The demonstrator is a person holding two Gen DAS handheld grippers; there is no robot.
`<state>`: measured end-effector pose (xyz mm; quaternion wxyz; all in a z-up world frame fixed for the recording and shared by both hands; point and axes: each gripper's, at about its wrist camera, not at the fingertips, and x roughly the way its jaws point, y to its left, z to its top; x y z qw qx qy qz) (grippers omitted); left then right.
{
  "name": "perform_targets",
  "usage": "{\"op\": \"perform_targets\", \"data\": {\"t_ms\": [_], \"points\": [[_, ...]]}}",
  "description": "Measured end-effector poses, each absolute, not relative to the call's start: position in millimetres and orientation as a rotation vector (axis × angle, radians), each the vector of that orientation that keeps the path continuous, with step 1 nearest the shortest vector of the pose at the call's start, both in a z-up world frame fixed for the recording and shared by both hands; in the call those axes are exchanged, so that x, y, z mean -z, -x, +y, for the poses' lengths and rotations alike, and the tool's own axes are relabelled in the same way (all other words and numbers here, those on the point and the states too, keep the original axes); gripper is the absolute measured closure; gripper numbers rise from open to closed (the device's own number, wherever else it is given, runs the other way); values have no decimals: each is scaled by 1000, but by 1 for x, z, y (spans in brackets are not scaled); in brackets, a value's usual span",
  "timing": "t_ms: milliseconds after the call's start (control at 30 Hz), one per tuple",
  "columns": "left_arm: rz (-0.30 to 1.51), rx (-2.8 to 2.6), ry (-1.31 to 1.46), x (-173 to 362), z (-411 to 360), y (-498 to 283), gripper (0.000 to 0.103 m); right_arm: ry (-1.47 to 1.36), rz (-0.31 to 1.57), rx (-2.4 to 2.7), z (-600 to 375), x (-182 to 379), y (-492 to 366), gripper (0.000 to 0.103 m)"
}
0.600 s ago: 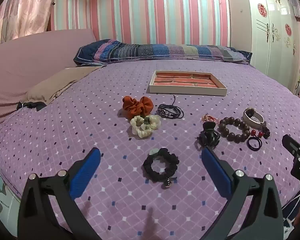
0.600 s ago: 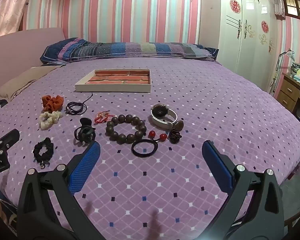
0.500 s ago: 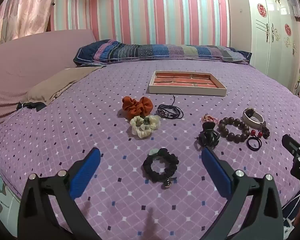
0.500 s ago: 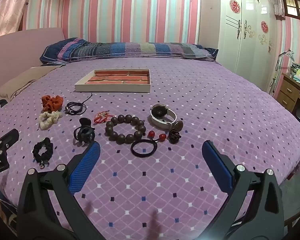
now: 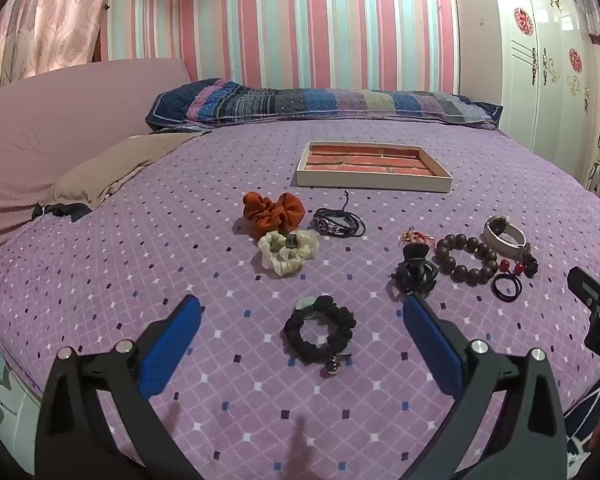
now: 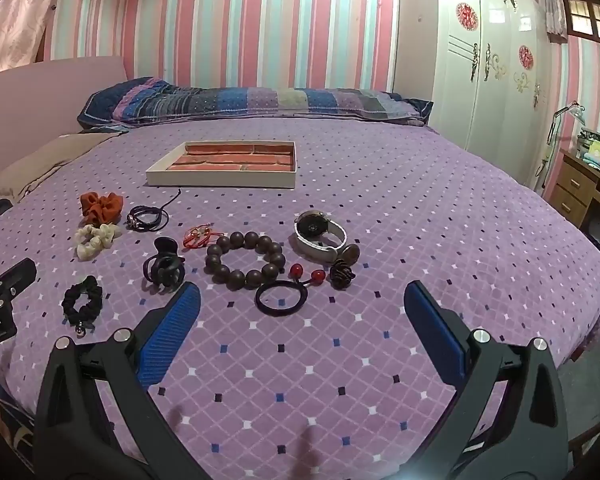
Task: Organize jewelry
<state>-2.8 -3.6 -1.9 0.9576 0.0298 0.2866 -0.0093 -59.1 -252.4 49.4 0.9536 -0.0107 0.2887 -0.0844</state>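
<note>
Count on bedspread (image 6: pixel 380 208): 1 tray (image 6: pixel 220 179), brick-pattern lining. Scrunchies, 3: 1 orange (image 5: pixel 274 212), 1 cream (image 5: pixel 286 252), 1 black w/ small bell (image 5: pixel 320 330). Bracelets, 3: 1 dk wooden bead (image 6: pixel 244 260), 1 black cord (image 6: pixel 148 214), 1 red string (image 6: pixel 200 236). 1 black claw clip (image 6: pixel 164 266). 1 watch, pale strap (image 6: pixel 318 236). Hair ties, 2: 1 black w/ 2 red beads (image 6: pixel 280 294), 1 w/ dk flower (image 6: pixel 342 274).
</note>
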Motion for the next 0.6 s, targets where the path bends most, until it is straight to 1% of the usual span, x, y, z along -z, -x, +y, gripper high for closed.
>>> {"op": "perform_targets", "data": {"t_ms": [600], "points": [[581,17,-64,4,-8,4,4,19,579,177,-252,-51,62,4]]}}
